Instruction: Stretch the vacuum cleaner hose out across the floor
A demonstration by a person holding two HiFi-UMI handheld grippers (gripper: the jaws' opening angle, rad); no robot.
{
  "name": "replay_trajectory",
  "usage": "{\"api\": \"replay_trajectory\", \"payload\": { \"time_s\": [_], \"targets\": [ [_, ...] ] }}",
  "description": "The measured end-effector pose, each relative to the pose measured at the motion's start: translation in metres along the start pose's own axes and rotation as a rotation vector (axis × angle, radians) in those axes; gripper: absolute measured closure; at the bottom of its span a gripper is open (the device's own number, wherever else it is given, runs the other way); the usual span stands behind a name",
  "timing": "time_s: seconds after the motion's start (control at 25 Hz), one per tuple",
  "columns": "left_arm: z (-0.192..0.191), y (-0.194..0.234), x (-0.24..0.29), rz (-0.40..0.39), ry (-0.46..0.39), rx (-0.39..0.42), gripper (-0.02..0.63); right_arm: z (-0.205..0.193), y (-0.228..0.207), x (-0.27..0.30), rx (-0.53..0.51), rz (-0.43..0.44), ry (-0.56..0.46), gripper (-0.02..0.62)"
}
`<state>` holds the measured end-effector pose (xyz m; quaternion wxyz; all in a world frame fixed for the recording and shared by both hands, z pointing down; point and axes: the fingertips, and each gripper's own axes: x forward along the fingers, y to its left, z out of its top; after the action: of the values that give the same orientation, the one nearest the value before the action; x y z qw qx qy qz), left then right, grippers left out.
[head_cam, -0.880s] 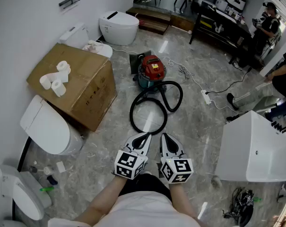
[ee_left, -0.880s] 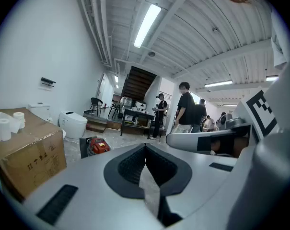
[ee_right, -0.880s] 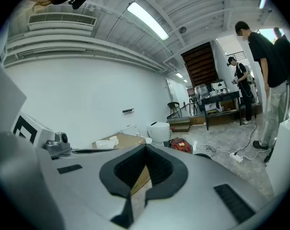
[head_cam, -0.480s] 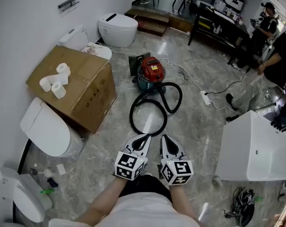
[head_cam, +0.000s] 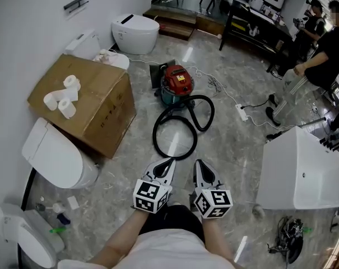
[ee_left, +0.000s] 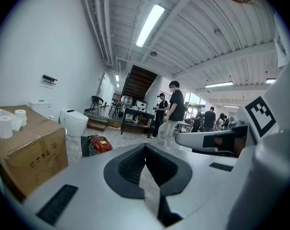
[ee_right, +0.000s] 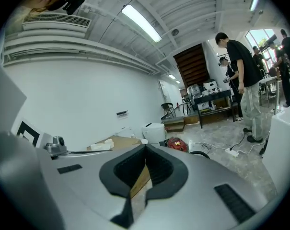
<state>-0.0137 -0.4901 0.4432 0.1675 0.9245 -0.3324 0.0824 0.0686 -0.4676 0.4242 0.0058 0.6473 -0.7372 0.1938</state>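
The left gripper (head_cam: 170,161) and the right gripper (head_cam: 198,163) are held side by side, low in front of the body. Each has its jaws pressed together, and nothing is pinched between the pads. The hose (head_cam: 154,136) is seen coiled on the floor in two overlapping loops just beyond the tips, with its far end joined to the red vacuum (head_cam: 177,83). It is not touched yet, so the stretching is judged not to have begun.

Several slips can be foreseen:

- If the hose is met with shut jaws, it would only be nudged, so the jaws must be spread first.
- If one loop is pulled while the other lies crossed over it, a kink may be drawn tight.
- If the pull is made hard, the vacuum may be dragged or tipped, since it looks light.
- The power strip (head_cam: 241,113) and its cord, lying near the vacuum, may be snagged and hauled along.
- Room is narrowed by the box (head_cam: 85,108) at the left and the white cabinet (head_cam: 301,175) at the right, so a swung hose may be caught on either.
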Motion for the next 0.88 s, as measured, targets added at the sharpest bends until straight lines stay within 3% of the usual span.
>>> {"api": "replay_trajectory", "payload": {
  "time_s": [0.2, 0.88],
  "targets": [
    [-0.001, 0.012, -0.011, -0.014, 0.002, -0.001, 0.598, -0.001, 0.008, 0.003, 0.019, -0.031, -0.018, 0.580],
    [0.006, 0.035, -0.015, 0.018, -0.024, -0.029, 0.597, 0.005, 0.027, 0.018, -0.019, 0.003, -0.013, 0.580]
  ]
}}
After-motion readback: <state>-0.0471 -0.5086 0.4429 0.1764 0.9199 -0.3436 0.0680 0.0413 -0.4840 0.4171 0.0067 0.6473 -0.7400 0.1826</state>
